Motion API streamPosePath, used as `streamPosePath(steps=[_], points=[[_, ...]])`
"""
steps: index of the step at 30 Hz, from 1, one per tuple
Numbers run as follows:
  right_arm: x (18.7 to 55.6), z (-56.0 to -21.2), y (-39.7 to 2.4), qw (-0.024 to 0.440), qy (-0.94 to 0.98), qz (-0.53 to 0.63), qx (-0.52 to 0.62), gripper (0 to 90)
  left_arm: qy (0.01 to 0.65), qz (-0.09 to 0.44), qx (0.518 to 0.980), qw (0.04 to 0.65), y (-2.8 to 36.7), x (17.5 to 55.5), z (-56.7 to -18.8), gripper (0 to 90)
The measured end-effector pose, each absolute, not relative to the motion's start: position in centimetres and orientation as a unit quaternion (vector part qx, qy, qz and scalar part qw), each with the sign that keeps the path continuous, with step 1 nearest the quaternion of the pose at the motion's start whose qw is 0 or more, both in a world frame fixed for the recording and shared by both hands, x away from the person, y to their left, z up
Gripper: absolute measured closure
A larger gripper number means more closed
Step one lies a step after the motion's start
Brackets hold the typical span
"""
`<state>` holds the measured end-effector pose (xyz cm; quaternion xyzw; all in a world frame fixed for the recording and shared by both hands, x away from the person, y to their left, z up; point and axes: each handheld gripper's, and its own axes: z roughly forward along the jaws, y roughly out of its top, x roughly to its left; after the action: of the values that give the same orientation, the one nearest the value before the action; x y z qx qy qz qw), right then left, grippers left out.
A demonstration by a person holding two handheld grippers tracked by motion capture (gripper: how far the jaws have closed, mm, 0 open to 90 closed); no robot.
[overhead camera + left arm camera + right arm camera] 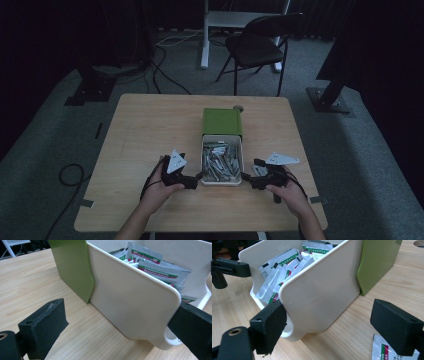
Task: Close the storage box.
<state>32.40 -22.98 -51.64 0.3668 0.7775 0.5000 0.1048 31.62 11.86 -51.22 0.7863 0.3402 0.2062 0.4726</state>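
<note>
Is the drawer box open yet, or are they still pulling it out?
Mostly open: the white drawer sticks well out of the green sleeve, and the silver packets inside show. Both grippers, left gripper and right gripper, sit open at its near corners, one jaw of each touching. One loose packet lies on the table, perhaps to go in.

— From where is the table (150,130) seen in the high view?
— It is seen from above and far, looking forward and down.
— And the two gripper views?
— They are set low and very near, facing the white drawer (130,297) from opposite sides; the drawer is shared by all three views.
</note>
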Motion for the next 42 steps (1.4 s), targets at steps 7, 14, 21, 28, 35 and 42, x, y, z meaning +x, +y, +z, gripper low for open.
streamPosePath(steps=[7,14,21,28,35,42], points=[[32.5,-51.6,-22.9,0.108,0.779,0.497,0.367,13.6,0.338,0.205,0.789,0.471,11.8,31.9,-51.1,3.6],[32.7,-51.6,-22.8,0.11,0.777,0.497,0.37,13.6,0.344,0.2,0.787,0.471,11.9,32.4,-51.2,3.5],[33.0,-51.5,-22.7,0.113,0.775,0.496,0.375,13.7,0.343,0.203,0.788,0.469,11.9,32.8,-51.1,3.6],[33.2,-51.6,-22.7,0.112,0.769,0.5,0.382,13.6,0.349,0.2,0.786,0.47,11.9,33.1,-51.1,3.5],[33.5,-51.7,-22.7,0.115,0.766,0.5,0.388,13.6,0.352,0.198,0.783,0.472,12.0,33.5,-51.2,3.5],[33.7,-51.6,-22.6,0.119,0.767,0.498,0.387,13.6,0.358,0.199,0.781,0.472,12.0,33.8,-51.3,3.5]])
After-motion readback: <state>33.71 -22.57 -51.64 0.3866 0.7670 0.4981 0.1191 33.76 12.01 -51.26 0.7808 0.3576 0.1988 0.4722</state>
